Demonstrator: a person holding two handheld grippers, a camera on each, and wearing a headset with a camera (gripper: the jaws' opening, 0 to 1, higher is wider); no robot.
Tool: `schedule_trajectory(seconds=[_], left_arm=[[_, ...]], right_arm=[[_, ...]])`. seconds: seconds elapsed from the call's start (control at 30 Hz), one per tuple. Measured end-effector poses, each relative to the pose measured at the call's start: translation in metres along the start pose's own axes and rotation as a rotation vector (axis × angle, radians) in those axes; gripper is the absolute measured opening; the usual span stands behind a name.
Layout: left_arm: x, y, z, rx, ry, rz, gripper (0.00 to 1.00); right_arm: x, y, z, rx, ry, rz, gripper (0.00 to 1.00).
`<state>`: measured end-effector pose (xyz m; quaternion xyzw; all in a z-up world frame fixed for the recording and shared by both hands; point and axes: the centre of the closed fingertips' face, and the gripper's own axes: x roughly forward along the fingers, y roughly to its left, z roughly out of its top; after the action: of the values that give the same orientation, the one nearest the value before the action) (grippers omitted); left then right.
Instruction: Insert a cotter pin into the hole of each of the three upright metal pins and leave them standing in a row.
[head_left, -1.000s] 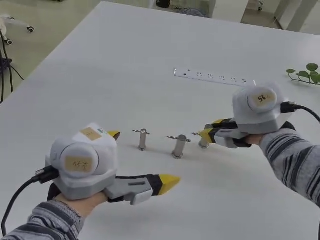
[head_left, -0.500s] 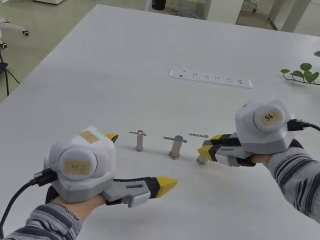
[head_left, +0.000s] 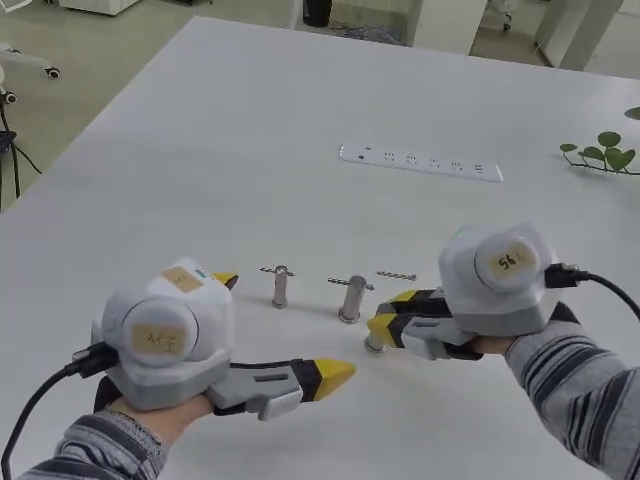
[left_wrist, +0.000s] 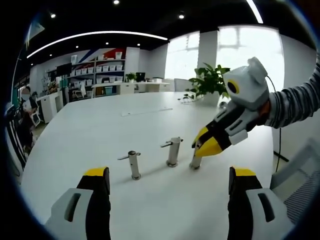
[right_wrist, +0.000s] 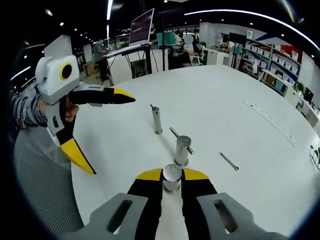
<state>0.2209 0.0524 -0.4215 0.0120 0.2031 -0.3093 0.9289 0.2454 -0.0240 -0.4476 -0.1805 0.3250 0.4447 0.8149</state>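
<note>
We're two of three: end pin (head_left: 280, 286) and middle pin (head_left: 351, 299) carry cotters, right gripper (right_wrist: 171, 176) jaws clamped on the third pin (right_wrist: 172, 180), loose cotter pin (head_left: 397, 274) just beyond it, left gripper (left_wrist: 169, 175) jaws apart.

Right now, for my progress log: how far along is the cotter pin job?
Done: the left pin and middle pin each carry a cotter pin. In hand: the right hand-held gripper is shut on the third pin, which has none. Left: the loose cotter pin on the table must go in; the left hand-held gripper is open.
</note>
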Motion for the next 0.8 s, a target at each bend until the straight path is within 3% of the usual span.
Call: schedule_trajectory(seconds=[0.8], left_arm=[[0.0,0.0,-0.001,0.007,0.005,0.002,0.97]], right_arm=[[0.009,0.014,-0.001,-0.023,-0.018,-0.013,0.09]])
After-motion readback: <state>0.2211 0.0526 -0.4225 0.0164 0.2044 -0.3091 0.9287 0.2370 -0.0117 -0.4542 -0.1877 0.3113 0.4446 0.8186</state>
